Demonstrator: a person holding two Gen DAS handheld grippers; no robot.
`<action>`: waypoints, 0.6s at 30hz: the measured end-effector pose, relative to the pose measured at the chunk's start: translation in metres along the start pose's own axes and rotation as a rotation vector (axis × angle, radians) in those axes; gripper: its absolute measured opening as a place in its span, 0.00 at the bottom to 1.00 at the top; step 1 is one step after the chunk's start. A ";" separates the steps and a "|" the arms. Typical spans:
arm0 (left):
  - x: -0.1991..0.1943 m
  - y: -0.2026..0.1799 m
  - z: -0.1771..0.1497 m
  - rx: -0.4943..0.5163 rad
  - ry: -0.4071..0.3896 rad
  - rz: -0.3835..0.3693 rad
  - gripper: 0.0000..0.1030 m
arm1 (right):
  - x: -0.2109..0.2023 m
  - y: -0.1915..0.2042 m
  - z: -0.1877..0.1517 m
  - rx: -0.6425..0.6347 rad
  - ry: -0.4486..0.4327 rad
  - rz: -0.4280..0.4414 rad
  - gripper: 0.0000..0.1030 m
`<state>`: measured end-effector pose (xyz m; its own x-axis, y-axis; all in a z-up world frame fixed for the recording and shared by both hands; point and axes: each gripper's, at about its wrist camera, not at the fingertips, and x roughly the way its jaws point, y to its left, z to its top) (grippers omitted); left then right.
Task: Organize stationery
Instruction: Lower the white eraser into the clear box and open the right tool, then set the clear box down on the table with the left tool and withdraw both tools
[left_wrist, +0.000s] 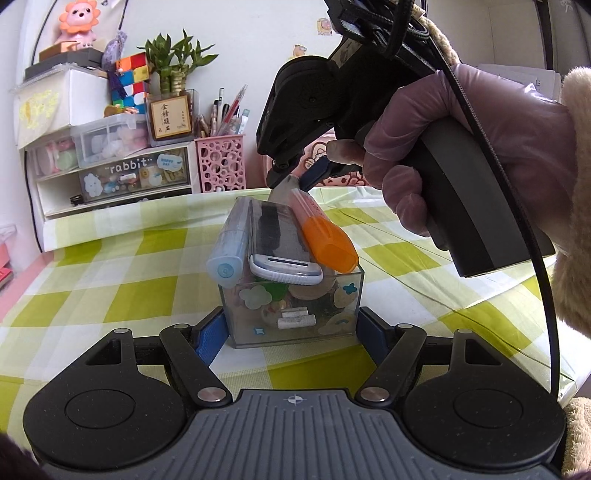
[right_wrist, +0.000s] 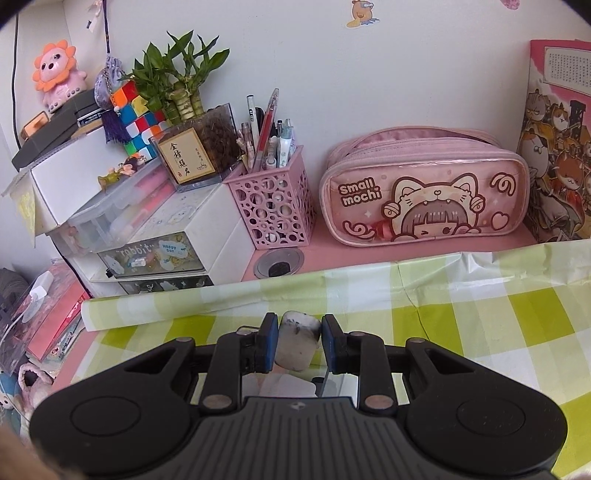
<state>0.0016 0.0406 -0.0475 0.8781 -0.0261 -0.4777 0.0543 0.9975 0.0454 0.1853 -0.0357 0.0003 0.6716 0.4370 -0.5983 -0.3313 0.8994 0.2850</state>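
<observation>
On the green-checked counter stands a clear sticker-decorated box, with three things lying across its rim: a pale blue marker, a white flat case with a dark window, possibly a correction tape, and an orange-capped highlighter. All three lie side by side, long axes running from the left wrist camera toward the wall, capped ends nearest that camera.

The left tongs are spread wide with a blue pad on either side of the box's base; whether the pads press the walls I cannot tell, but they look set to steady it. The right tongs have a smudged white eraser between their pads, the left pad against it, the right just beside, so the grip looks light. In the left view, the right tongs hang over the far end of the box, above the highlighter's back end.

The step in hand seems to be putting the eraser into the box. Next would come lowering it into a gap past the items on the rim, then parting the pads, while the left tongs keep the box from sliding.
</observation>
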 end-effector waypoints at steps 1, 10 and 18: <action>0.000 0.000 0.000 0.000 0.001 0.000 0.71 | 0.000 -0.001 0.001 0.009 0.006 0.008 0.30; 0.004 -0.004 0.007 -0.022 0.034 0.021 0.71 | -0.015 -0.020 0.007 0.073 -0.006 0.035 0.38; 0.014 -0.011 0.018 -0.038 0.083 0.043 0.71 | -0.052 -0.037 0.007 0.063 -0.062 0.033 0.45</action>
<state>0.0213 0.0281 -0.0391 0.8366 0.0210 -0.5474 -0.0021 0.9994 0.0352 0.1670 -0.0920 0.0258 0.7018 0.4639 -0.5406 -0.3130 0.8825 0.3510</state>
